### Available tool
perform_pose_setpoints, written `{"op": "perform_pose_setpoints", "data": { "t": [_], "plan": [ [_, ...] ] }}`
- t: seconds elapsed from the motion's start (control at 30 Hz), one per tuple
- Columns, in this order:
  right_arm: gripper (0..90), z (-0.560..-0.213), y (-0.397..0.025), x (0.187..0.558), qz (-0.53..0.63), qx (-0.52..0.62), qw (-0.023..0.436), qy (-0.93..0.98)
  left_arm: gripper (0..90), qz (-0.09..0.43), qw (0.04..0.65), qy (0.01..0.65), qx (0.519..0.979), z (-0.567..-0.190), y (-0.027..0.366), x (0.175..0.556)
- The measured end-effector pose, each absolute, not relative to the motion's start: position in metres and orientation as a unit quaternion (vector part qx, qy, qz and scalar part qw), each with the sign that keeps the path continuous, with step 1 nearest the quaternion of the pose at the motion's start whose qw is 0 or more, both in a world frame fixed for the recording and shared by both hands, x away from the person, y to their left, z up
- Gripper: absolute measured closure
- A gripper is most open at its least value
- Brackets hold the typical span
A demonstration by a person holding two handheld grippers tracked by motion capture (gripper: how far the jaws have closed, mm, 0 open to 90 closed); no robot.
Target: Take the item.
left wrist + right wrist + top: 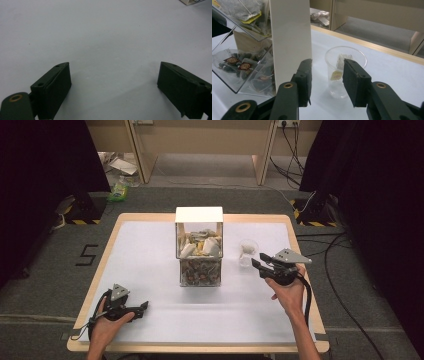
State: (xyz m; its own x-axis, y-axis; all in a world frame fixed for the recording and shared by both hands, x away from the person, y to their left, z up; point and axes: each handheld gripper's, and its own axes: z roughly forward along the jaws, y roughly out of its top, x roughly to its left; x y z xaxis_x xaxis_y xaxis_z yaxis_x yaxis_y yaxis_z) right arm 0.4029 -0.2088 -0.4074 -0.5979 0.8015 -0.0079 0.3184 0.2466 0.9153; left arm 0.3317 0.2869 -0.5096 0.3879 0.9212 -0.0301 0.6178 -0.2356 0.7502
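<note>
Right gripper [325,82], jaws apart, hovers near a cup [345,71] holding a tea bag [340,65], seemingly just dropped; left gripper [113,87] rests open on the worktop [150,250].

Tea-bag dispenser [199,246] stands mid-table [150,270], bags in its upper and lower compartments. Cup [248,252] just right of it, one tea bag [340,65] inside. Left gripper [144,307] near front-left; right gripper [258,263] beside cup.

Clear cup [345,72] — partly behind a jaw — holds perhaps a teabag [342,61].
</note>
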Motion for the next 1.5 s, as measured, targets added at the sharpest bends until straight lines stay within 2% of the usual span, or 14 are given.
{"op": "perform_pose_setpoints", "data": {
  "t": [0.2, 0.6, 0.93, 1.5],
  "plan": [
    [53.9, -0.41, -0.211, 0.4, 0.485, 0.378, 0.243, 0.75, 10.8, 0.216, 0.351, 0.509, 0.756, -0.51, 0.287, 0.332],
    [38.3, -0.414, -0.212, 0.395, 0.482, 0.392, 0.234, 0.748, 10.8, 0.216, 0.351, 0.509, 0.756, -0.51, 0.287, 0.332],
    [20.7, -0.417, -0.214, 0.39, 0.473, 0.414, 0.23, 0.743, 10.8, 0.216, 0.35, 0.509, 0.756, -0.51, 0.287, 0.332],
    [20.5, -0.428, -0.223, 0.378, 0.462, 0.414, 0.226, 0.751, 10.8, 0.216, 0.35, 0.509, 0.756, -0.51, 0.287, 0.332]
  ]
}}
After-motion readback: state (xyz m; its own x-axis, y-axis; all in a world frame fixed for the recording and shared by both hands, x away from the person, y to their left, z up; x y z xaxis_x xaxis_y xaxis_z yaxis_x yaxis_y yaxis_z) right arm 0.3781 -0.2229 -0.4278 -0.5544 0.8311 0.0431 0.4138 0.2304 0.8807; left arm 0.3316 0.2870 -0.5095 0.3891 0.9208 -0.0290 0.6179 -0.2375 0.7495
